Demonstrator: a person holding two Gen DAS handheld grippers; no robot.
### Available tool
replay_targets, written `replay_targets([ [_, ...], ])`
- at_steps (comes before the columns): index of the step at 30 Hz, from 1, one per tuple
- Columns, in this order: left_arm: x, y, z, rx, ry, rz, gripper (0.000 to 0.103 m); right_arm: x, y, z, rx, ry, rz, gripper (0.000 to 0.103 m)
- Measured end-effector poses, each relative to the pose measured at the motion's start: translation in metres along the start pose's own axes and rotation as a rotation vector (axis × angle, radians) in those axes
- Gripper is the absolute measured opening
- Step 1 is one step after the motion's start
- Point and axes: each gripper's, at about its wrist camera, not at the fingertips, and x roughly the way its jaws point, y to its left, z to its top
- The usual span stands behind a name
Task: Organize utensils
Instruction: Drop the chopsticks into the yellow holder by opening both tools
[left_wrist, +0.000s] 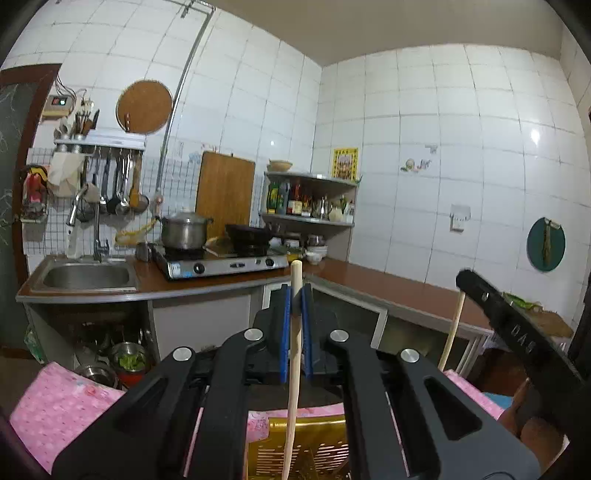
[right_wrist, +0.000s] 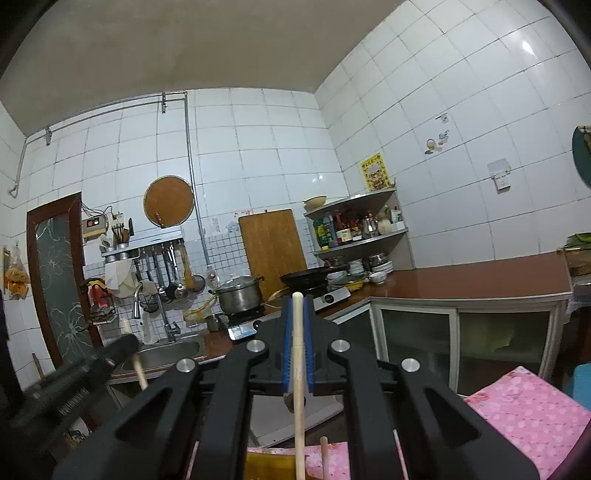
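Beyond both chopsticks (left_wrist: 295, 332) (right_wrist: 297, 362) — stove (left_wrist: 221, 263), sink (left_wrist: 86, 277).

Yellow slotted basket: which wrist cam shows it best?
Left wrist view. The yellow basket lies below the left gripper, its slotted face visible on both sides of the chopstick the gripper clamps. The right wrist view catches only a plain yellow sliver at the bottom edge, no slots readable.

Pale matt wooden chopstick (left_wrist: 294, 354)

Left gripper (left_wrist: 296, 295) and right gripper (right_wrist: 297, 306) both clamped, raised, pointing forward.
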Motion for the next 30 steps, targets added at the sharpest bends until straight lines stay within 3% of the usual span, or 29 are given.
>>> replay_targets([
  [4, 0.027, 0.008, -0.032, 0.005, 0.051, 0.008, 0.004, 0.012, -0.007, -0.026, -0.006, -0.008, 0.021, 0.006],
  [12, 0.039, 0.023, -0.073, 0.004, 0.157, 0.028, 0.005, 0.023, -0.013, -0.078, -0.087, 0.138, 0.041, 0.006],
  [20, 0.032, 0.035, -0.091, -0.015, 0.291, 0.058, 0.01, 0.005, -0.02, -0.092, -0.092, 0.249, 0.013, 0.008],
  [21, 0.029, 0.036, -0.089, -0.022, 0.306, 0.058, 0.012, 0.004, -0.019, -0.09, -0.099, 0.256, 0.003, 0.009],
  [22, 0.025, 0.037, -0.086, -0.029, 0.318, 0.058, 0.023, 0.002, -0.019, -0.087, -0.105, 0.273, -0.005, 0.026],
  [23, 0.019, 0.039, -0.081, -0.036, 0.323, 0.062, 0.038, 0.001, -0.02, -0.084, -0.101, 0.287, -0.006, 0.051],
  [24, 0.013, 0.042, -0.075, -0.039, 0.322, 0.072, 0.044, -0.002, -0.022, -0.079, -0.084, 0.295, -0.007, 0.059],
  [30, -0.026, 0.06, -0.053, -0.063, 0.331, 0.121, 0.074, -0.022, -0.025, -0.059, -0.088, 0.338, -0.065, 0.06],
])
